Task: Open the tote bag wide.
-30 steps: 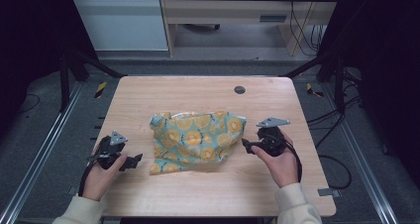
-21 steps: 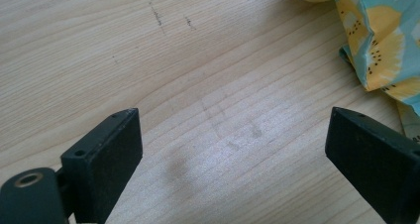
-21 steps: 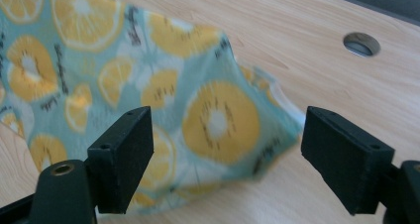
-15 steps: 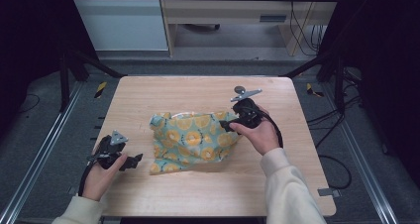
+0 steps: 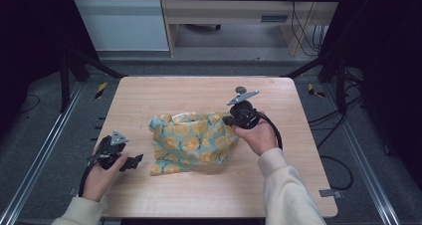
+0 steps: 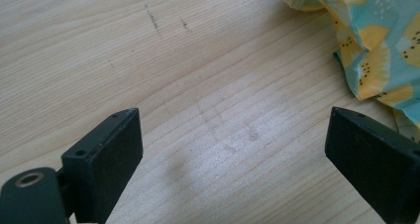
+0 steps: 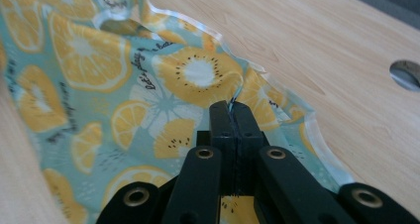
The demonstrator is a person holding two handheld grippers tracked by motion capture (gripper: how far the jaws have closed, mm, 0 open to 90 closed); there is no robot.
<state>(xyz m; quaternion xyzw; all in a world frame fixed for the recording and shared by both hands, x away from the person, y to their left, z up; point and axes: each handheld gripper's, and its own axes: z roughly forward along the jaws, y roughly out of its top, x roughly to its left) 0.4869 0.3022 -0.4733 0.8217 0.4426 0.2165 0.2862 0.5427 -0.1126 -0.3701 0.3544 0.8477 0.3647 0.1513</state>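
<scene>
A crumpled teal cloth printed with yellow lemon slices lies in the middle of the wooden table. My right gripper sits at the cloth's far right corner. Its jaws have just been closing, and in the right gripper view the gripper is shut with the cloth's edge pinched between them. My left gripper rests near the table's front left, a little left of the cloth. In the left gripper view it stands open over bare wood, with the cloth off to the upper right.
A round dark hole is set in the tabletop just behind the right gripper, and it is also seen as a hole at the right edge of the right gripper view. Black frame rails and cables run beside the table.
The right gripper moved from the cloth's right side up and leftward to its far right corner and shut on the edge there. The left gripper stayed put and open.
</scene>
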